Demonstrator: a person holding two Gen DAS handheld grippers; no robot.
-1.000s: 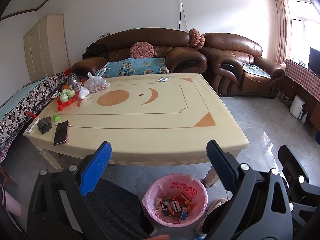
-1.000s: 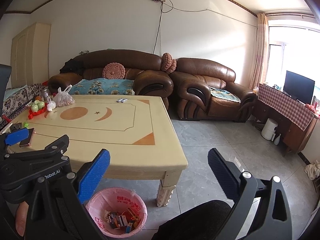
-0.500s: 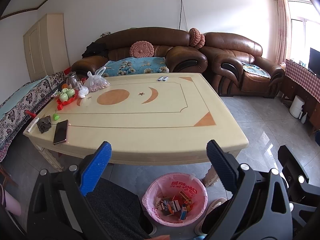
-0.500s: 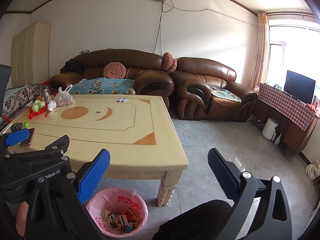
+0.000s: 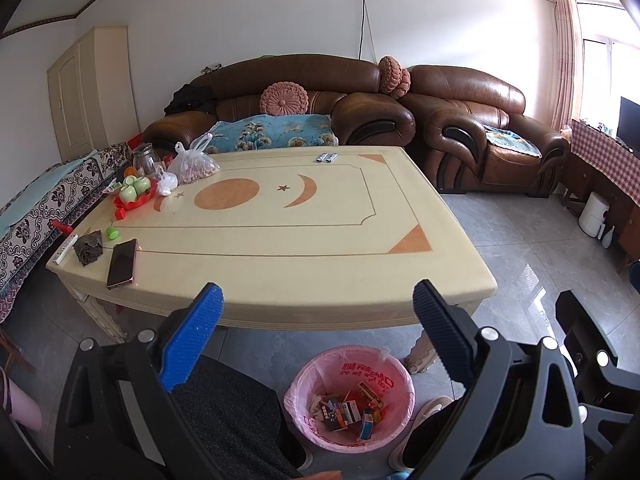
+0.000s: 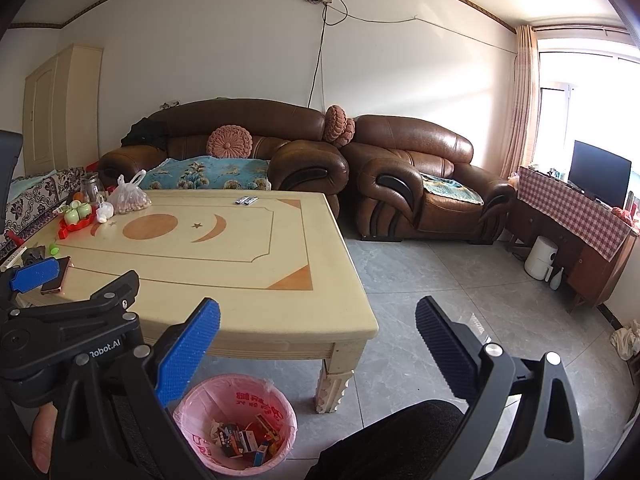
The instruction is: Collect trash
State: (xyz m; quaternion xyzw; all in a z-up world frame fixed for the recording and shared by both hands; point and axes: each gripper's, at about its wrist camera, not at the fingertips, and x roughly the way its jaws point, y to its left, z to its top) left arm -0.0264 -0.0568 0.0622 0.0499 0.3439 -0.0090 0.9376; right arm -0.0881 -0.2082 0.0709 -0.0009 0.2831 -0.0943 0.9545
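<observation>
Hovering near the table's front edge, the left gripper (image 5: 316, 308) spreads its ribbed pads wide, one bright blue, one dark navy, with nothing between them. The right gripper (image 6: 318, 322) is spread just as wide and empty, at the table's near right corner. On the grey tiled floor below sits a round bin (image 5: 349, 398) lined with thin pink plastic, small printed cartons and wrappers (image 5: 348, 410) piled inside. The glossy cream table (image 5: 280, 240) carries orange inlays; at its near left lie a flat dark phone (image 5: 122, 258) and a crumpled grey cloth (image 5: 89, 242). At the far left, a knotted clear bag (image 5: 192, 164) slumps beside a red tray (image 5: 134, 198).
</observation>
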